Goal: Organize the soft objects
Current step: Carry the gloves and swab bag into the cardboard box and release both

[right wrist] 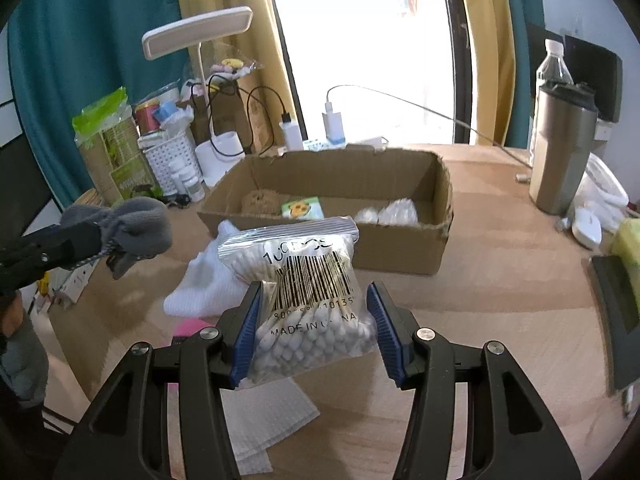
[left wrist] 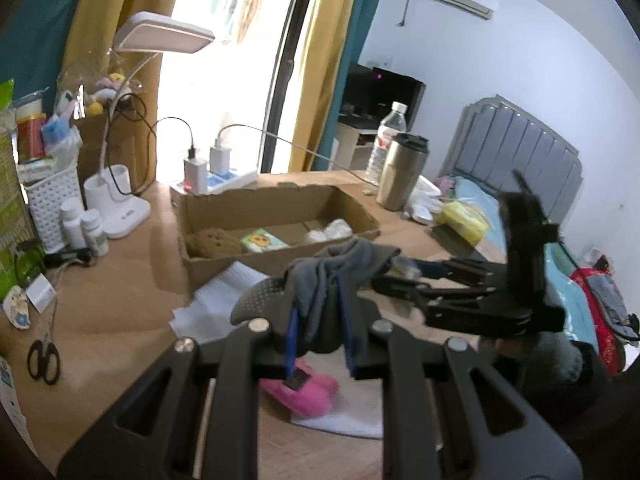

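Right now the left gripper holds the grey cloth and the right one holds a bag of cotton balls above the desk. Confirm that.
One detail is off. The right gripper holds a zip bag of cotton swabs, not cotton balls; the right wrist view shows the stick tips. The left gripper does hold the grey cloth.

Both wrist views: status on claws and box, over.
Left claw shut on grey sock. Right claw shut on cotton swab bag. Cardboard box ahead, open, partly filled; nothing blocking.
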`<state>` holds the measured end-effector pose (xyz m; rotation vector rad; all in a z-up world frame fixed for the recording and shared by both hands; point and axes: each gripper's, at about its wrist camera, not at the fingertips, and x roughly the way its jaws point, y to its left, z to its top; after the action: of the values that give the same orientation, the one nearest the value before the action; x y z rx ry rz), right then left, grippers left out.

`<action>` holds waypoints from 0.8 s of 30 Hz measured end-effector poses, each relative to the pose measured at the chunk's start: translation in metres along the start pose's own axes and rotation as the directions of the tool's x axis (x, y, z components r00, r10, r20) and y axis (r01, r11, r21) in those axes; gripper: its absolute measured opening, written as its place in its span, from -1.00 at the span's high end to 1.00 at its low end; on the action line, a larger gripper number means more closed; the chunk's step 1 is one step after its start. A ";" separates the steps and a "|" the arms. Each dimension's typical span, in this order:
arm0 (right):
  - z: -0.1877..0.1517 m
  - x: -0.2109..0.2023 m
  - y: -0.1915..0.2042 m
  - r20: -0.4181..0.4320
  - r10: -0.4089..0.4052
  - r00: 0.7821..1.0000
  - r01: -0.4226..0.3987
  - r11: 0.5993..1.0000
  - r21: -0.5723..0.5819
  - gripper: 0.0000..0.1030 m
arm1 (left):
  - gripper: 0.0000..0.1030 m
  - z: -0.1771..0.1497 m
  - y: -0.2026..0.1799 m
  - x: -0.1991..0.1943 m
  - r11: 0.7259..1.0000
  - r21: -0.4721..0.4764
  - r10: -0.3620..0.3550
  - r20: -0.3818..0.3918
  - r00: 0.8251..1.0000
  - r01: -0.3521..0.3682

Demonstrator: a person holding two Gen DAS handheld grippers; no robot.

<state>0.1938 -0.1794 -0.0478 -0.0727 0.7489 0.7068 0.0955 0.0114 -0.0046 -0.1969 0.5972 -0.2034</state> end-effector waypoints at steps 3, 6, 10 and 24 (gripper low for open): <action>0.007 -0.001 -0.005 0.010 -0.007 1.000 0.006 1.000 0.002 -0.07 | 0.65 0.004 0.005 0.006 0.999 0.002 0.035 0.002 0.999 -0.035; 0.014 -0.002 -0.010 0.021 -0.011 1.000 0.011 1.000 0.003 -0.07 | 0.65 0.007 0.009 0.011 0.998 0.007 0.057 0.003 0.998 -0.057; 0.023 -0.002 -0.014 0.033 -0.014 0.999 0.013 1.000 0.002 -0.07 | 0.65 0.011 0.012 0.020 0.996 0.007 0.086 -0.001 0.996 -0.086; 0.042 0.007 -0.027 0.053 -0.010 0.999 0.010 1.000 -0.003 -0.07 | 0.65 0.021 0.020 0.056 0.989 0.017 0.144 -0.043 0.989 -0.144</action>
<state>0.2391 -0.1836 -0.0264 -0.0604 0.6964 0.6984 0.1559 0.0191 -0.0225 -0.1352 0.6509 -0.0723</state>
